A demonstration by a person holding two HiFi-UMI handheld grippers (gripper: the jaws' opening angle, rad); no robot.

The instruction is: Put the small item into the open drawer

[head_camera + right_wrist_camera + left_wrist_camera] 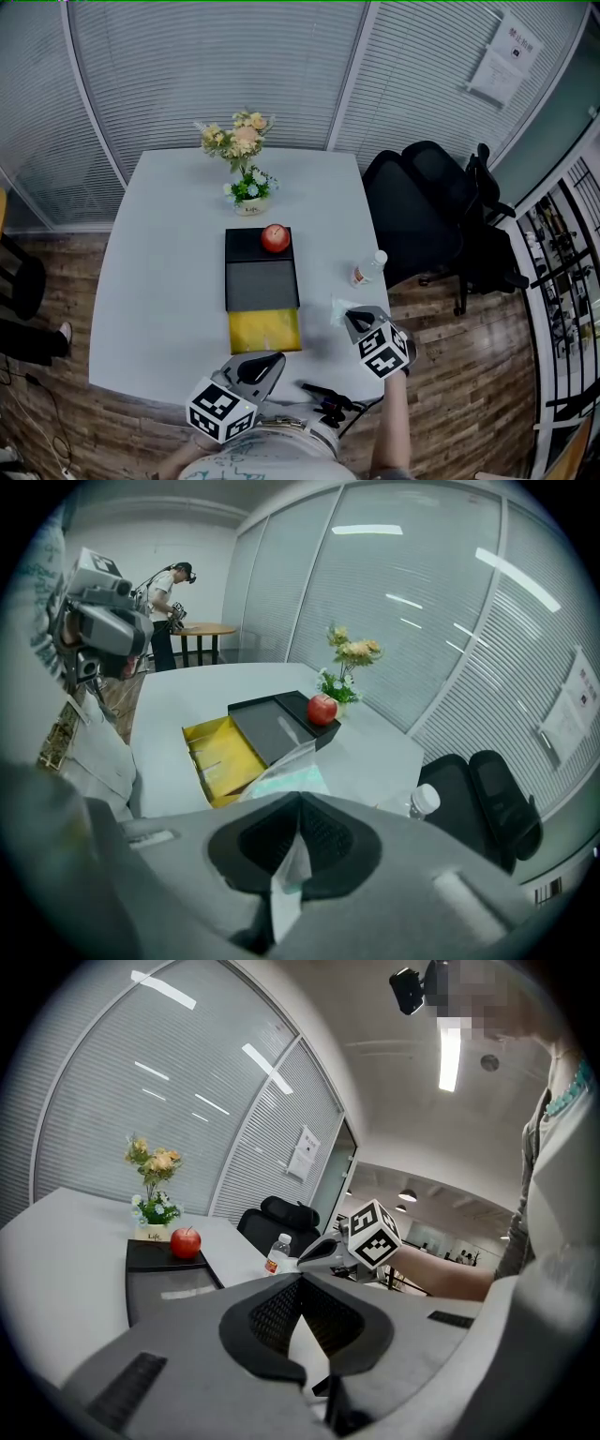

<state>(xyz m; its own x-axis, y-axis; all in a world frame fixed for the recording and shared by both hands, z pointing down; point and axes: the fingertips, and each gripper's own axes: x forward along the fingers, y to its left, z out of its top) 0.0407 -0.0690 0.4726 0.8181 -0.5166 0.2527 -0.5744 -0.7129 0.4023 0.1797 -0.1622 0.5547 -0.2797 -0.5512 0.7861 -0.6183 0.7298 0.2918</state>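
The right tool (298, 801) was clamped shut on a thin clear packet (286, 776) with something pale green inside. The film was pinched between its pads and stuck out past the tips. Ahead of that tool and to its left lay the open yellow drawer (217, 757) of a black box (277, 726) on the white worktop (178, 700). The packet was held apart from the drawer. An apple (322, 709) sat on the box beyond. The left tool (302, 1280) had its jaws together with nothing between them.

One drawer (264, 330), one apple (275, 238), one bottle (368, 268)
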